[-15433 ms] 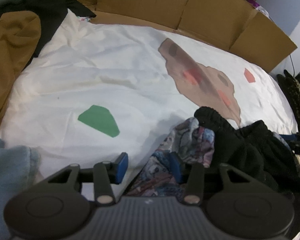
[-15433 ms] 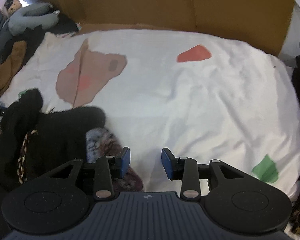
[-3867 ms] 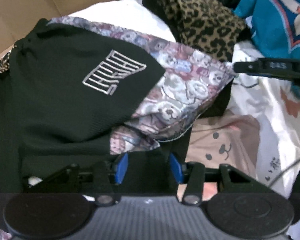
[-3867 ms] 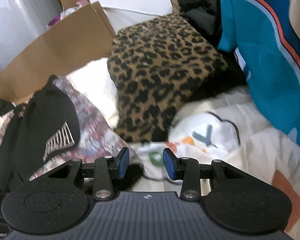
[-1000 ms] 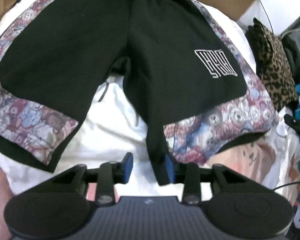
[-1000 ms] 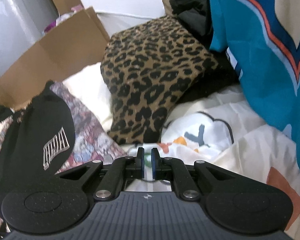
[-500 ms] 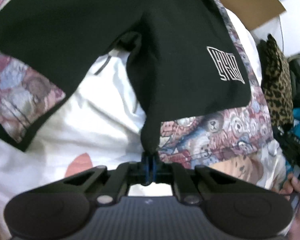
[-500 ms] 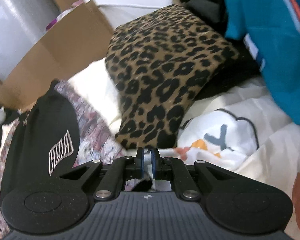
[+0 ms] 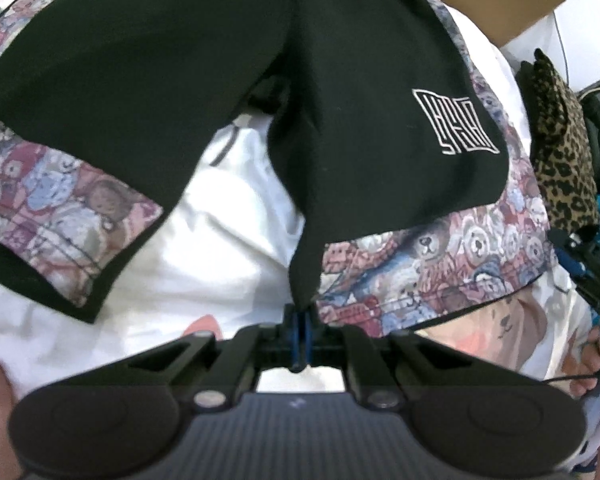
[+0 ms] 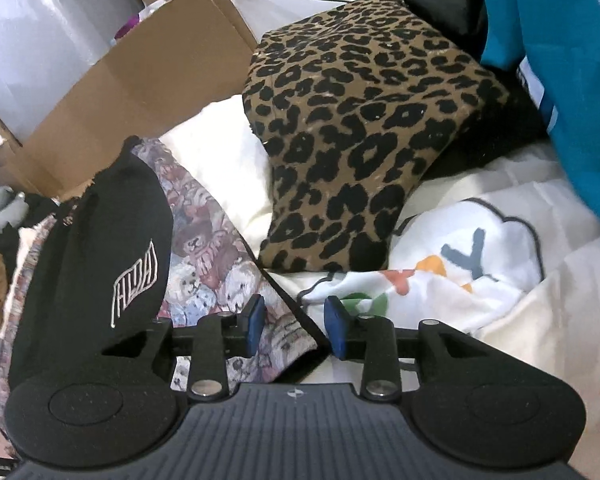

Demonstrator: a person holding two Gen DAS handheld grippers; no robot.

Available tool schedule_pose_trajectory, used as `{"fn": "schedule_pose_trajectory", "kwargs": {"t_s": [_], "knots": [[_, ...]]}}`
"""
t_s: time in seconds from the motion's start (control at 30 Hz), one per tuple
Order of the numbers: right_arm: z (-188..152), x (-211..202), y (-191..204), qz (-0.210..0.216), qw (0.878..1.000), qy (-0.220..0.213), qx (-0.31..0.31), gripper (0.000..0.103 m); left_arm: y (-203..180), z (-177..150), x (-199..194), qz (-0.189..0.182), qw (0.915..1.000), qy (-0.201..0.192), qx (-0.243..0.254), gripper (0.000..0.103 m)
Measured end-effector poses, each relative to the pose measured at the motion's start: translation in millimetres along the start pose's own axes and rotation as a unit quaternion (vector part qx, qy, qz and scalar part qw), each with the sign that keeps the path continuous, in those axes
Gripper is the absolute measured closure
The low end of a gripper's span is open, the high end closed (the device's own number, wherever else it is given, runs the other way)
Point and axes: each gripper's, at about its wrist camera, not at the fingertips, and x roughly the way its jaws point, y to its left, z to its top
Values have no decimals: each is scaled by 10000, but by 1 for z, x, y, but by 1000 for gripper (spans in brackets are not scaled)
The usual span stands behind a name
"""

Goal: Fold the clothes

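Observation:
Black shorts (image 9: 360,92) with teddy-bear print side panels and a white logo lie spread on the white sheet (image 9: 228,232). My left gripper (image 9: 300,320) is shut on the inner hem corner of the right leg, which is pulled taut toward it. In the right wrist view the same shorts (image 10: 100,248) lie at the left, and my right gripper (image 10: 294,318) stands open over the outer hem corner of that leg, the black hem edge running between its blue pads. The right gripper (image 9: 584,264) also shows at the far right of the left wrist view.
A leopard-print folded garment (image 10: 360,120) sits just beyond the shorts. A teal garment (image 10: 560,60) hangs at the right. Cardboard panels (image 10: 140,92) stand at the back. A white printed cloth (image 10: 460,264) lies ahead of the right gripper. A person's hand (image 9: 596,360) is at the right edge.
My right gripper has opened since half a second ago and now straddles the shorts' hem. The left gripper, which shut on the inner hem between one second and half a second ago, stays shut.

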Motion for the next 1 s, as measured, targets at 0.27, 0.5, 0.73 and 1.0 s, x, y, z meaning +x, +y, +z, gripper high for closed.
{"fn": "schedule_pose_trajectory", "kwargs": {"t_s": [0.27,0.5,0.73,1.0], "knots": [[-3,8,7,-14,9991,262,-331,68,-4,2,9,46,10000,26,-60,100],[4,-4,9,-104,9978,308,-578,96,-1,-3,-3,-9,9999,23,-125,100],[21,-44,20,-65,9991,51,-424,97,-19,-6,-33,-92,10000,-12,28,100],[25,-34,6,-369,9990,17,-234,97,-22,-5,-14,-33,9997,195,113,92]]}}
